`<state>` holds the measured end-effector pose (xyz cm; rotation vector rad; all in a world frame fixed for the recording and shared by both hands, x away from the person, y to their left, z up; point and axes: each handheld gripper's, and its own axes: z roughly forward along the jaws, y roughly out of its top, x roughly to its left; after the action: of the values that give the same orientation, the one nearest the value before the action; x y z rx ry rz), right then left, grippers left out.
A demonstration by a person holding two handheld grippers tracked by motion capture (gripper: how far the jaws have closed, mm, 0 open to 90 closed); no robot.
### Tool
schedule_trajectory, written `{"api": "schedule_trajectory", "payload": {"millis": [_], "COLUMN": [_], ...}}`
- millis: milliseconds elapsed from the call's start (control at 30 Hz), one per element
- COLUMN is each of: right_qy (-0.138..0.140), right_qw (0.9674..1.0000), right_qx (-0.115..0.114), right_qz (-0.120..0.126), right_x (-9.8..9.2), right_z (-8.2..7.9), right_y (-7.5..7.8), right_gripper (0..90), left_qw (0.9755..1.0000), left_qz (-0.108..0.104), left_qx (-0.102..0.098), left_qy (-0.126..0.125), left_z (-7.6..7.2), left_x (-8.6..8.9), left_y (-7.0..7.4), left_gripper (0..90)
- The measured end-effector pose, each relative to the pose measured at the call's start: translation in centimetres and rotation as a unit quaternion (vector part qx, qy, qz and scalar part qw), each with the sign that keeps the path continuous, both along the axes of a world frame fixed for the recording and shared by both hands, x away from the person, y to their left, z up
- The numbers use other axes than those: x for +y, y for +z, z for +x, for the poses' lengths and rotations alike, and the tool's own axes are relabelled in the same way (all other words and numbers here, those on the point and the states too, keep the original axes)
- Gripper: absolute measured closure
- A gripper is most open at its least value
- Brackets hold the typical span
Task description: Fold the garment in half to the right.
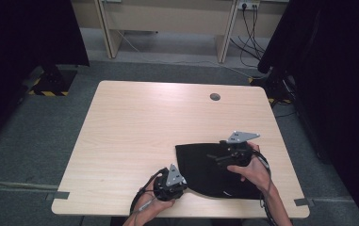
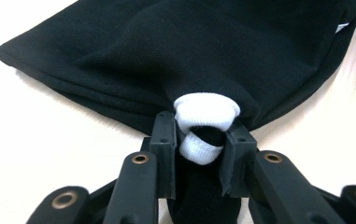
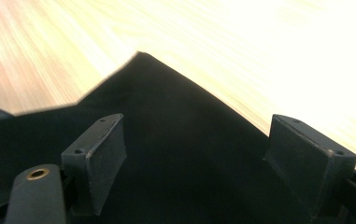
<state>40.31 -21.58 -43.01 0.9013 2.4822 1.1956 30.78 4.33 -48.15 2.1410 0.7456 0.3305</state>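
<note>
I have a black garment (image 1: pixel 213 169) lying folded on the near right part of the wooden table (image 1: pixel 139 127), well on my side of the round cable hole (image 1: pixel 215 97) in the tabletop. My left gripper (image 1: pixel 173 184) sits at the garment's near left corner, close to the table's front edge. In the left gripper view its jaws are clamped on a bunched bit of that black cloth with a white ribbed band (image 2: pixel 205 122) (a cuff or trim, I cannot tell which) squeezed between the pads (image 2: pixel 164 140), so it is gripping the garment there. My right gripper (image 1: pixel 225 157) is over the middle of the garment, farther from the front edge than the left one, with the hand behind it at the cloth's right side. In the right gripper view its pads (image 3: pixel 102 158) stand wide apart with nothing pinched between them; the flat black fabric and one pointed corner (image 3: pixel 140 56) lie below and ahead of them, the picture blurred.
</note>
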Motion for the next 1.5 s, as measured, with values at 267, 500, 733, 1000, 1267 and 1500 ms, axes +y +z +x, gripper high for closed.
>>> {"api": "schedule_trajectory", "payload": {"millis": [267,500,733,1000,1267,1500], "right_qy": [0.033,0.05,0.059,0.08,0.107,0.112], "right_qw": [0.9994,0.998,0.9971,0.9946,0.9903,0.9897], "right_qx": [0.007,0.02,0.025,0.034,0.034,0.041], "right_qz": [-0.01,-0.031,-0.041,-0.057,-0.082,-0.08], "right_x": [4.2,7.4,8.8,11.0,12.1,11.8], "right_z": [1.8,3.6,4.4,5.5,5.9,5.5], "right_y": [-0.5,-1.4,-1.9,-2.9,-3.7,-3.5], "right_gripper": [22.9,25.9,27.8,34.0,62.0,80.9], "left_qw": [1.0,1.0,0.9999,1.0,0.9998,0.9997], "left_qz": [-0.001,-0.003,0.007,0.003,0.008,0.007], "left_qx": [0.001,0.006,-0.011,-0.003,-0.014,-0.018], "left_qy": [-0.001,-0.001,0.004,-0.006,-0.008,-0.012], "left_z": [0.0,0.0,0.0,-0.1,-0.3,-0.4], "left_x": [0.0,0.0,0.0,0.0,-0.1,-0.1], "left_y": [0.0,0.0,0.0,0.0,0.0,0.0], "left_gripper": [70.0,70.0,70.1,70.1,70.0,70.7]}}
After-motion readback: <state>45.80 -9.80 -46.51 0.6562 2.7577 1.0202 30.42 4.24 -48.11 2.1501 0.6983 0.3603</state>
